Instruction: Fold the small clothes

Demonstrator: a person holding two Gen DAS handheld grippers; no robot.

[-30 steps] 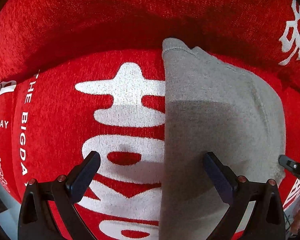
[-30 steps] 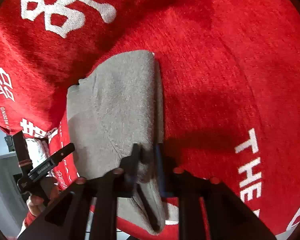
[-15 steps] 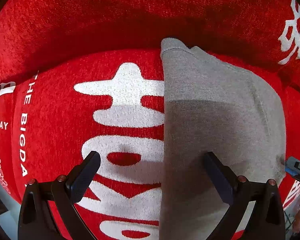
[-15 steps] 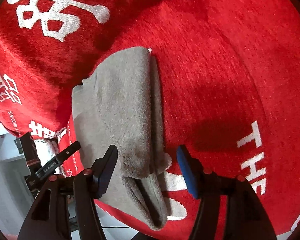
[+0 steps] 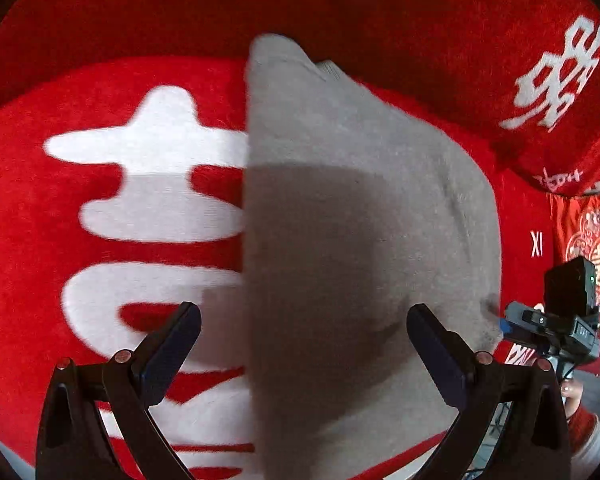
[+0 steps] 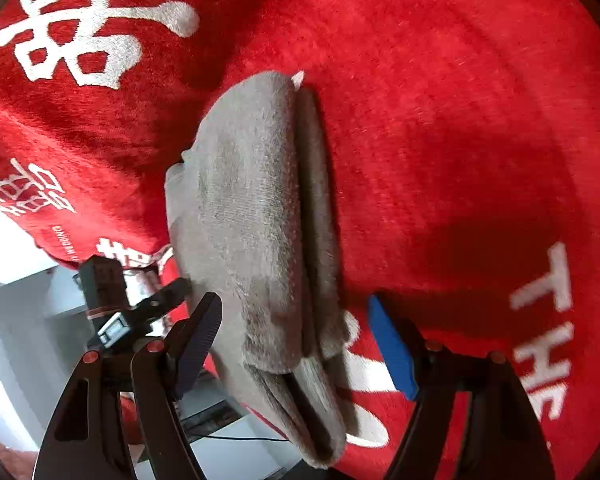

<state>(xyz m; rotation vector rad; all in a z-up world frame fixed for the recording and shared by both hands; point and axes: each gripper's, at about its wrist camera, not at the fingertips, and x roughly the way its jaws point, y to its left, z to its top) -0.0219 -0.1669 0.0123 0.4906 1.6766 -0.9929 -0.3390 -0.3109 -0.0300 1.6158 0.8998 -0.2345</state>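
Red plush cover (image 5: 112, 364) with big white characters and lettering over the whole work surface; pale floor and some furniture past its edge in the right wrist view.

Left wrist view: grey garment (image 5: 360, 240) lies flat on the red cover, folded, with a straight long edge running up the middle of frame. Left gripper (image 5: 304, 344) hangs above it, jaws spread wide, nothing between the pads, no contact visible; one finger sits over the red cover, the other over the grey fabric. Its shadow falls across the garment. The other tool shows at far right by the garment's edge.

Right wrist view: same grey garment (image 6: 260, 216), stacked in several layers, the layered end pointing toward the camera and sitting at the edge of the surface. Right gripper (image 6: 296, 340) straddles that end, jaws have just been opening, pads now clear of the cloth on both sides, so the garment is between them but not gripped. Blue pad (image 6: 392, 348) stands apart from the fabric. Left tool visible low left, near the garment's side.

Step, my read: a fold has just been laid down and released. Next move likely needs a fresh pinch on one end or edge, both layers caught together, then carry it over without dragging the stack off the edge.
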